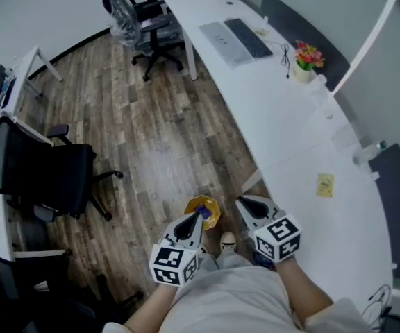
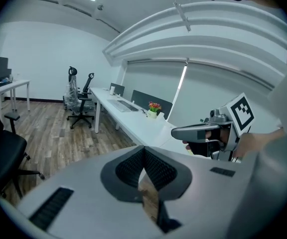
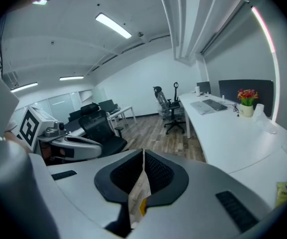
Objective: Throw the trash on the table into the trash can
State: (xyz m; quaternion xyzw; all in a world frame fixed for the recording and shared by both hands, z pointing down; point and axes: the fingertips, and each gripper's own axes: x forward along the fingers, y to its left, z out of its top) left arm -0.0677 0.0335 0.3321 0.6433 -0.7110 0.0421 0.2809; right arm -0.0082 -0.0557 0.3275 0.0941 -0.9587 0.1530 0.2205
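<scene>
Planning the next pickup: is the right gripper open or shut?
Shut. The right gripper shows its jaws meeting at the tips, with nothing gripped between them.

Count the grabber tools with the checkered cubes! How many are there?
2. The left gripper points down toward a yellow object on the wood floor. The right gripper is just beside it, close to the white table's edge. None seems hidden.

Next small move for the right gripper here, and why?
Probably swing the right gripper out to the yellow scrap on the table, opening its fingers on the way. Both grippers are shut and hold nothing, the left gripper sits by the yellow trash can, and the scrap lies on the right gripper's side.
</scene>
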